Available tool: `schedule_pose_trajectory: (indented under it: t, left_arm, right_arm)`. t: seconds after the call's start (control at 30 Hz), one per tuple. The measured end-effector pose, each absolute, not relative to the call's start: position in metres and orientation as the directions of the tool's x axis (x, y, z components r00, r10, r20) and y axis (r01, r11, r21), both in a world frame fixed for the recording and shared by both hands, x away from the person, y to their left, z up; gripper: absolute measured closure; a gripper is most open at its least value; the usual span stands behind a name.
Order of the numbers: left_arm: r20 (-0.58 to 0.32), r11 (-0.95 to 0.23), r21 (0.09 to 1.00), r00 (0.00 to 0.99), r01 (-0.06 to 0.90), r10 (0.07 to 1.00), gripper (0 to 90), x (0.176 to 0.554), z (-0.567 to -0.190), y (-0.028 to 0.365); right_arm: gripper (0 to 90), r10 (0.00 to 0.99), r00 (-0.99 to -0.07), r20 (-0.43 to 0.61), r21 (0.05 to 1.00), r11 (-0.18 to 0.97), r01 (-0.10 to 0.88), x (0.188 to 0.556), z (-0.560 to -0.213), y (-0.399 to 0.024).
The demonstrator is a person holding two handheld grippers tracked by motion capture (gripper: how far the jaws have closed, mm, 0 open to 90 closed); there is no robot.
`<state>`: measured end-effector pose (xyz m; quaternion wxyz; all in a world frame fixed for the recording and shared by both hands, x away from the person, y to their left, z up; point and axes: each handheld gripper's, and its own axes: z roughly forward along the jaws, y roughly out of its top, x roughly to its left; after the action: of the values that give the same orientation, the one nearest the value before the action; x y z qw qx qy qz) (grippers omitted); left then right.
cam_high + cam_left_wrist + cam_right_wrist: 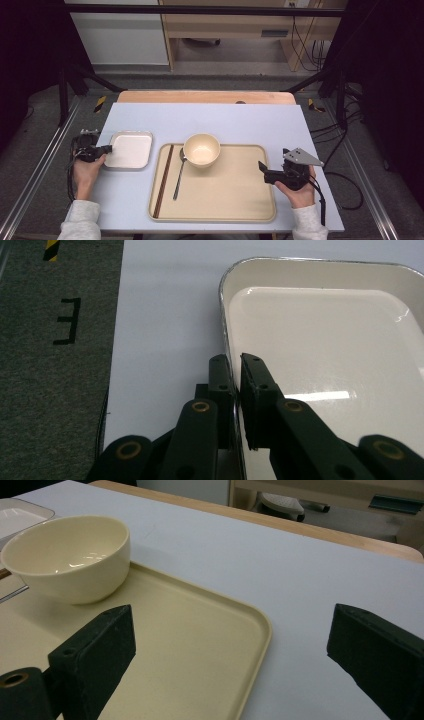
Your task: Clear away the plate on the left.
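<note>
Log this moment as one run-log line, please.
left hand-held gripper: shut on white dish rim | right hand-held gripper: open over tray edge, holding nothing | bowl: on tray

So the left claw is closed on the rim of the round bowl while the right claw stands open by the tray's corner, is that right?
Not quite: the left claw is closed on the rim of the white rectangular dish, not the round bowl, as the left gripper view shows. The right claw does stand open by the corner of the tray.
</note>
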<state>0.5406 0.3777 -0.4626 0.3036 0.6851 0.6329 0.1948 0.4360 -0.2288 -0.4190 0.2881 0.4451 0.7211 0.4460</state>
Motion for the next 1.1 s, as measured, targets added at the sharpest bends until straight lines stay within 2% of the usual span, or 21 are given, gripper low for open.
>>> schedule_pose_trajectory:
  t: [0.13, 0.37, 0.7, 0.9, 1.1]
  left_arm:
    - [-0.138, 0.001, 0.693, 0.131, 0.721, 0.982, 86.1, 0.536, -0.456, 0.379]
    - [-0.118, -0.013, 0.739, 0.148, 0.674, 0.982, 88.8, 0.528, -0.442, 0.374]
    - [-0.097, -0.053, 0.754, 0.190, 0.655, 0.977, 89.0, 0.522, -0.432, 0.367]
    - [-0.128, -0.021, 0.790, 0.199, 0.613, 0.972, 89.1, 0.515, -0.422, 0.369]
    - [-0.120, -0.024, 0.815, 0.209, 0.579, 0.971, 89.0, 0.507, -0.410, 0.369]
  right_arm:
    - [5.6, 0.900, -0.436, -0.018, 0.900, 0.205, 0.386, 0.436, -0.419, -0.229]
    - [5.6, 0.899, -0.437, -0.021, 0.901, 0.206, 0.382, 0.435, -0.418, -0.229]
    - [5.6, 0.899, -0.438, -0.022, 0.901, 0.207, 0.380, 0.435, -0.417, -0.229]
    - [5.6, 0.899, -0.437, -0.022, 0.902, 0.206, 0.379, 0.435, -0.417, -0.229]
    - [5.6, 0.899, -0.438, -0.021, 0.901, 0.206, 0.381, 0.434, -0.417, -0.228]
